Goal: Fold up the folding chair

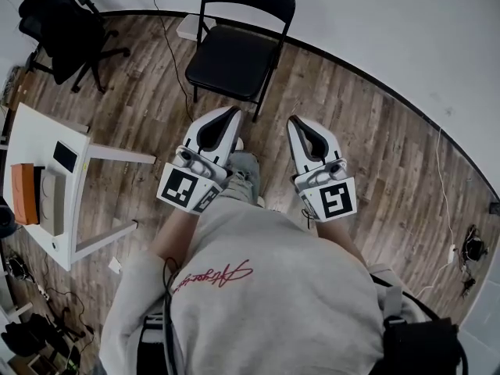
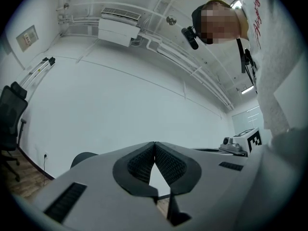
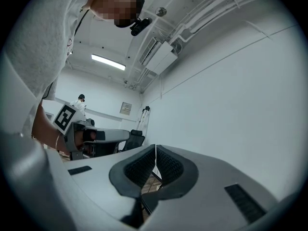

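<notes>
A black folding chair [image 1: 236, 49] stands unfolded on the wood floor by the white wall, its seat facing me. My left gripper [image 1: 231, 116] and right gripper [image 1: 297, 123] are held side by side a short way in front of the chair's front legs, touching nothing. Both are shut and empty, with the pads meeting at the tips. In the left gripper view the shut left gripper [image 2: 154, 143] hides most of the chair; only a dark rounded part [image 2: 82, 159] shows at its left. In the right gripper view, chair legs [image 3: 153, 181] show through the gap below the shut right gripper [image 3: 155, 147].
A black office chair [image 1: 66, 23] stands at the far left. A white table [image 1: 39, 190] at my left carries an orange box [image 1: 23, 193] and a dark device. A cable [image 1: 173, 59] runs along the floor beside the folding chair. More cables and a plug lie at the right.
</notes>
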{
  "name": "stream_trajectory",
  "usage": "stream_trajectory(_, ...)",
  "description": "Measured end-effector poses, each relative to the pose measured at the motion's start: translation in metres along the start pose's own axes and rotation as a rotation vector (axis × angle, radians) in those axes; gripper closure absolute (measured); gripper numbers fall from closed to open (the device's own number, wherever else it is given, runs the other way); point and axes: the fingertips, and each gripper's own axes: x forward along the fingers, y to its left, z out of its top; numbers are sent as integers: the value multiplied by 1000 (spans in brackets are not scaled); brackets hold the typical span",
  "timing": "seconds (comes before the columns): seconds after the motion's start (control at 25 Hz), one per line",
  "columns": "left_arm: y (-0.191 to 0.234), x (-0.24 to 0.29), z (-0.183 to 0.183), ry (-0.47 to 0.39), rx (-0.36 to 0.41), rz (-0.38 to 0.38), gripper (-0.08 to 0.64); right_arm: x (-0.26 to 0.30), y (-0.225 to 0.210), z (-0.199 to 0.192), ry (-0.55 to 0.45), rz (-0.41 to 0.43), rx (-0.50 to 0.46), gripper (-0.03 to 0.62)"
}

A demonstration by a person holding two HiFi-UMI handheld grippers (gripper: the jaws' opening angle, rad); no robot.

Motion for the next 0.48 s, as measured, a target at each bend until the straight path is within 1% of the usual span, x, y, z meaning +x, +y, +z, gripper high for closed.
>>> stream_trajectory(0.12,23,24,-6,9,-7,-12,543,24,-20,-6,1,-15,-5,574)
stream_trajectory(0.24,51,54,-14,23,-12,-45,543,55,-43,-12,-7,-33,2,575)
stream_trajectory(0.4,96,101,-19,12,-30,-96,543,116,-82,-15,-42,-68,-27,574)
stream_trajectory(0.48,120,125,-19,6,-20,-109,543,147,-103,-18,-47,-85,-26,574)
